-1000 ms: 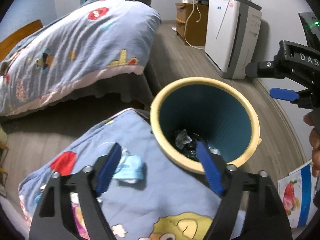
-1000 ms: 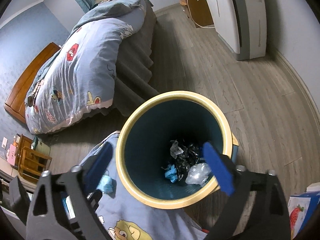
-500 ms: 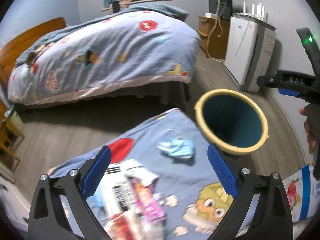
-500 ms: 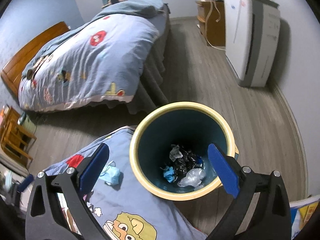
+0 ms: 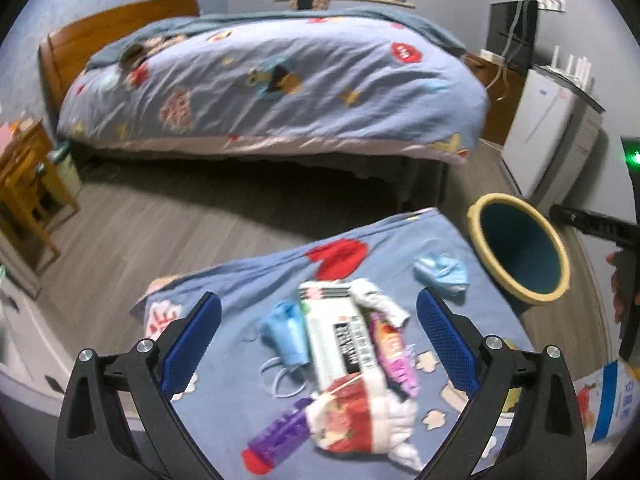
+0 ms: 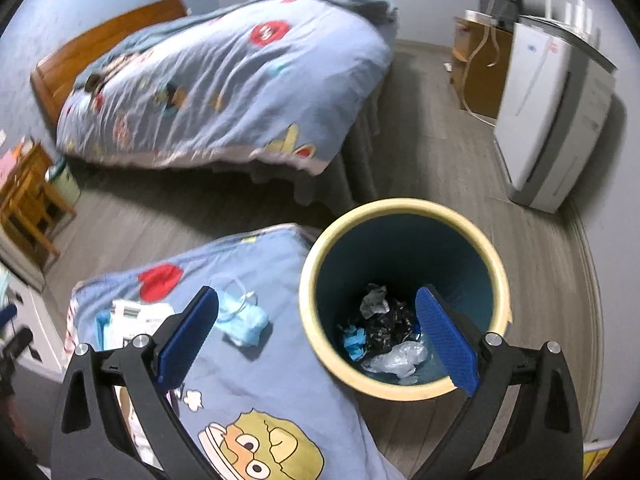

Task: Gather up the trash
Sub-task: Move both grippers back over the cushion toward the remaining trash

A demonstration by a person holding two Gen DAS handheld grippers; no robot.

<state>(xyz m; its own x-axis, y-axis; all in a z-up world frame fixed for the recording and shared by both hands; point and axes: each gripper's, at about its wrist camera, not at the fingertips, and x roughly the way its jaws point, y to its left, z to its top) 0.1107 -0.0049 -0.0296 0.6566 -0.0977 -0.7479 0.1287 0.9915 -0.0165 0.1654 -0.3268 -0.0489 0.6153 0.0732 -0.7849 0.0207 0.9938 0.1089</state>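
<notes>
Filling the far side of the room, a bed point(image 5: 272, 80) is seen under a blue cartoon-print quilt, with a wooden headboard at its left end. A white appliance point(image 6: 552, 120) is placed against the right wall, next to a wooden cabinet point(image 6: 476, 72). A smaller blue printed cloth point(image 5: 248, 280) is spread in the foreground, and the trash is laid out on it. Just beside the right edge of this cloth, a round bin point(image 6: 404, 296) with a cream rim and a dark teal inside is stood on the wooden floor; crumpled black, blue and clear scraps are seen at its bottom.

On the cloth, a long white wrapper point(image 5: 340, 340) with dark print is lain among a red and white packet point(image 5: 352, 424), a purple tube point(image 5: 276, 436) and a pink wrapper point(image 5: 394, 356), all touching or overlapping. A blue face mask point(image 5: 286, 332) is found just left of the white wrapper, and a second crumpled blue mask point(image 5: 442, 274) is set apart, nearer the bin.

The left gripper point(image 5: 318, 344) is held released above the pile, nothing gripped between its blue pads. The right gripper point(image 6: 316, 340) is likewise spread wide and empty, poised over the bin's near rim.
</notes>
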